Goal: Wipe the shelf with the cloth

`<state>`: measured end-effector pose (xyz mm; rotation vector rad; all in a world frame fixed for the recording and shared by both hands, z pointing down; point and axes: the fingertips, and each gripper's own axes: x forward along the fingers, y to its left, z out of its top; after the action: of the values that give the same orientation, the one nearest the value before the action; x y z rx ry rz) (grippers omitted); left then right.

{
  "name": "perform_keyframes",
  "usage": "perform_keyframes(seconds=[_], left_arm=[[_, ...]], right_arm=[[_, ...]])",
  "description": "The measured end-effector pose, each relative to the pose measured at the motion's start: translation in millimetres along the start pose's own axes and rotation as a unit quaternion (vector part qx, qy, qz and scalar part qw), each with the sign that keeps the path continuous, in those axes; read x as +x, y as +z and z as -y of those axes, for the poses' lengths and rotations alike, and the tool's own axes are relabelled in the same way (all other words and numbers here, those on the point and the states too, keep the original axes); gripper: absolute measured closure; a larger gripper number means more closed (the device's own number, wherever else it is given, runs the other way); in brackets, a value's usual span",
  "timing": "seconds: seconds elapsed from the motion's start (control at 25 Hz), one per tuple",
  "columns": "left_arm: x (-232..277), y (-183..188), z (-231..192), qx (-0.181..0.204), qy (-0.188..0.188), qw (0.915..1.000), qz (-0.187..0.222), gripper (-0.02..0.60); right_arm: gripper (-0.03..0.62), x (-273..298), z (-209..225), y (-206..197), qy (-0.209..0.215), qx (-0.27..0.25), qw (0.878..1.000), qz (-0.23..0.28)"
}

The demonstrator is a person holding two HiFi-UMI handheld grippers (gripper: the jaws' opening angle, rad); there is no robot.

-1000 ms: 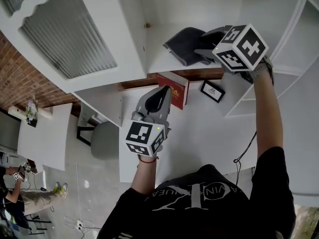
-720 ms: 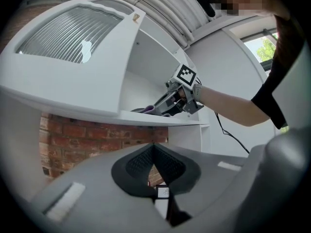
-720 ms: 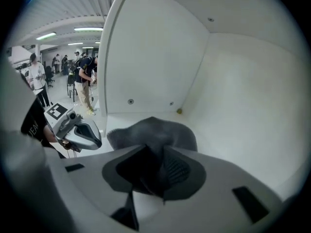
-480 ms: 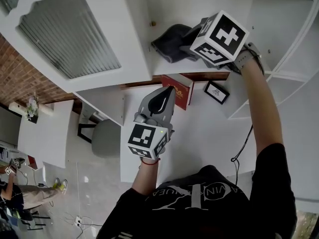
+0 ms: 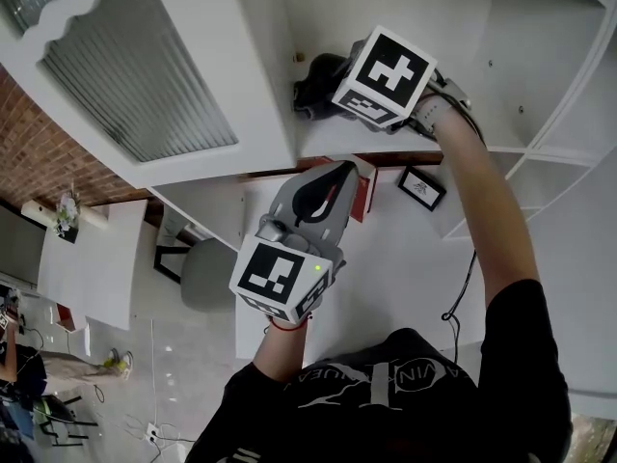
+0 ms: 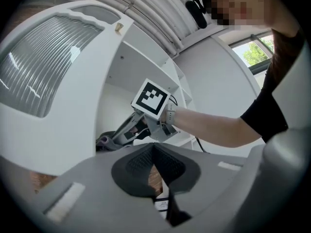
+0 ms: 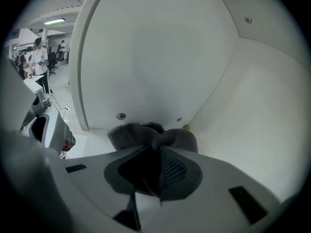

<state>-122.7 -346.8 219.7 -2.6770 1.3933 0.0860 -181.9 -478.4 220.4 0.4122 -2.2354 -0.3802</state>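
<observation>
A dark grey cloth (image 5: 312, 81) lies bunched in the left corner of the white shelf (image 5: 337, 141), against the cabinet's side wall. My right gripper (image 5: 331, 97) reaches into the shelf from the right. Its jaws have just been closing and now pinch a fold of the cloth (image 7: 150, 131), which bulges past the right gripper's tips (image 7: 156, 148). My left gripper (image 5: 337, 170) hovers below the shelf's front edge, shut with nothing in it. In the left gripper view, the left gripper (image 6: 154, 147) points towards the right gripper's marker cube (image 6: 152, 98) and the cloth (image 6: 104, 141).
An open cabinet door with ribbed glass (image 5: 135, 66) hangs at the left. Below the shelf, a red book (image 5: 361, 187) and a small framed picture (image 5: 420, 187) lie on a white desk (image 5: 405, 258). A grey chair (image 5: 204, 273) stands by the desk. A person (image 7: 39, 57) stands far off.
The right gripper slid left along the shelf, pushing the cloth into the corner, where it bunched up, and the jaws closed on it. The left gripper rose slightly.
</observation>
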Motion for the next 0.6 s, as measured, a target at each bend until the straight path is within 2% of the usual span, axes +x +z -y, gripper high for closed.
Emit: perform_keyframes(seconds=[0.28, 0.44, 0.6], left_arm=[[3, 1, -7, -0.004, 0.009, 1.0000, 0.002, 0.571], [2, 1, -9, -0.005, 0.014, 0.9999, 0.002, 0.571], [2, 5, -10, -0.003, 0.016, 0.9999, 0.006, 0.571]], right_arm=[[0.519, 11, 5, 7, -0.012, -0.016, 1.000, -0.003], [0.522, 16, 8, 7, -0.014, -0.008, 1.000, 0.001], [0.526, 24, 18, 13, -0.039, -0.006, 0.999, -0.001]])
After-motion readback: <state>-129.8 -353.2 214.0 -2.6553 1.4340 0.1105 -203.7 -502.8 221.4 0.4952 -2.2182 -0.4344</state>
